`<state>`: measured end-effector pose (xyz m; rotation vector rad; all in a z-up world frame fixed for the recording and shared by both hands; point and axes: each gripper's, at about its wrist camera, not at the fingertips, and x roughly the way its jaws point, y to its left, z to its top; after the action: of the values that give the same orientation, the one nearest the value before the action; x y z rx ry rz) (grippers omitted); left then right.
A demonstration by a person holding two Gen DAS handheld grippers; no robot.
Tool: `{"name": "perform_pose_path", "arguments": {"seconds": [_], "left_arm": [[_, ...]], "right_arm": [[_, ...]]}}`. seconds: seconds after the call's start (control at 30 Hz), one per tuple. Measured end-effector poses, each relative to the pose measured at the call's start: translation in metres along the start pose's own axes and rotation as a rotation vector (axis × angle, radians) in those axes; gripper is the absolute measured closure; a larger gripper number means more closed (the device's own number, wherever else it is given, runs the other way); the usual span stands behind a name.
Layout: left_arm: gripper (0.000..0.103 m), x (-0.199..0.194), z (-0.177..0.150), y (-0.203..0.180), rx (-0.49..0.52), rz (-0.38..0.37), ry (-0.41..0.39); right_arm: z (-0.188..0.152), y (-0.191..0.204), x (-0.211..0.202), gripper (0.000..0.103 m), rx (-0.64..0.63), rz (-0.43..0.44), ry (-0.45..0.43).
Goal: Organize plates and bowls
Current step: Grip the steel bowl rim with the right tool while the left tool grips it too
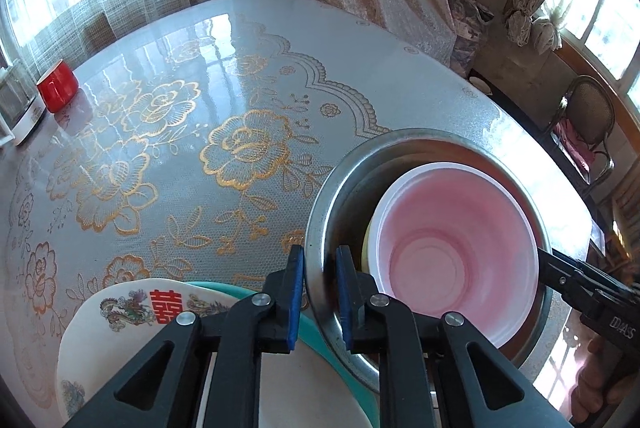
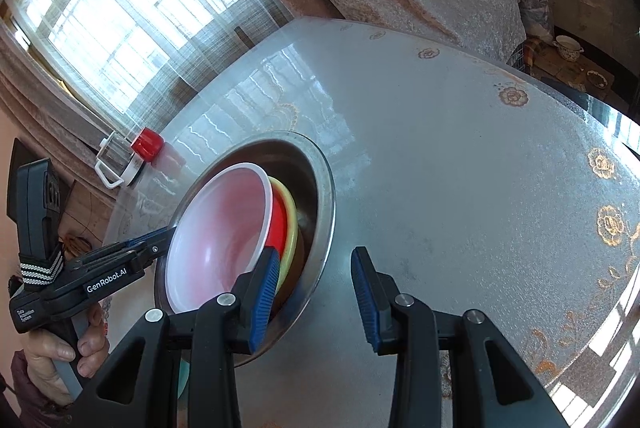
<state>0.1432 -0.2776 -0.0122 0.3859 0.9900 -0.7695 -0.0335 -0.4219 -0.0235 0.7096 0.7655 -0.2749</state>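
A steel basin (image 1: 320,203) (image 2: 326,195) stands on the table with a white-rimmed bowl (image 1: 452,248) (image 2: 224,236), pink inside and red outside, nested on a yellow bowl (image 2: 292,224). My left gripper (image 1: 320,250) (image 2: 168,234) is shut on the basin's near rim, one blue pad inside and one outside. My right gripper (image 2: 316,252) (image 1: 544,254) straddles the opposite rim. Its left finger sits against the stacked bowls, its right finger stands apart over the table, and the jaws are open. A white plate (image 1: 120,328) with a red character lies on a teal plate (image 1: 320,332) beside the basin.
A red cup (image 1: 58,87) (image 2: 148,143) and a glass jug with a white base (image 1: 16,107) (image 2: 116,163) stand at the table's far edge by the window. The floral tablecloth (image 1: 200,131) is glossy. A chair (image 1: 588,119) stands beyond the table's right side.
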Motion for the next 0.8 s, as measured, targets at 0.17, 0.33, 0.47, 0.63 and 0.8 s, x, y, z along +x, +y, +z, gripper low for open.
{"name": "perform_pose_path", "arguments": {"seconds": [0.17,0.33,0.47,0.63,0.8], "left_arm": [[0.087,0.003,0.001,0.000,-0.002,0.001,-0.003],[0.087,0.007,0.005,-0.002,-0.002,0.009,-0.004],[0.085,0.011,0.006,-0.004,0.001,0.016,-0.003],[0.084,0.016,0.010,-0.004,-0.015,0.011,0.010],[0.082,0.024,0.019,-0.002,-0.034,-0.012,0.029]], "right_arm": [[0.002,-0.002,0.001,0.065,0.010,0.007,0.004],[0.000,-0.001,-0.001,0.065,-0.002,0.004,0.012],[-0.001,0.000,-0.003,0.065,-0.015,0.002,0.017],[0.001,0.001,-0.003,0.069,-0.037,-0.007,0.009],[0.004,0.008,-0.003,0.082,-0.068,-0.040,-0.012]]}}
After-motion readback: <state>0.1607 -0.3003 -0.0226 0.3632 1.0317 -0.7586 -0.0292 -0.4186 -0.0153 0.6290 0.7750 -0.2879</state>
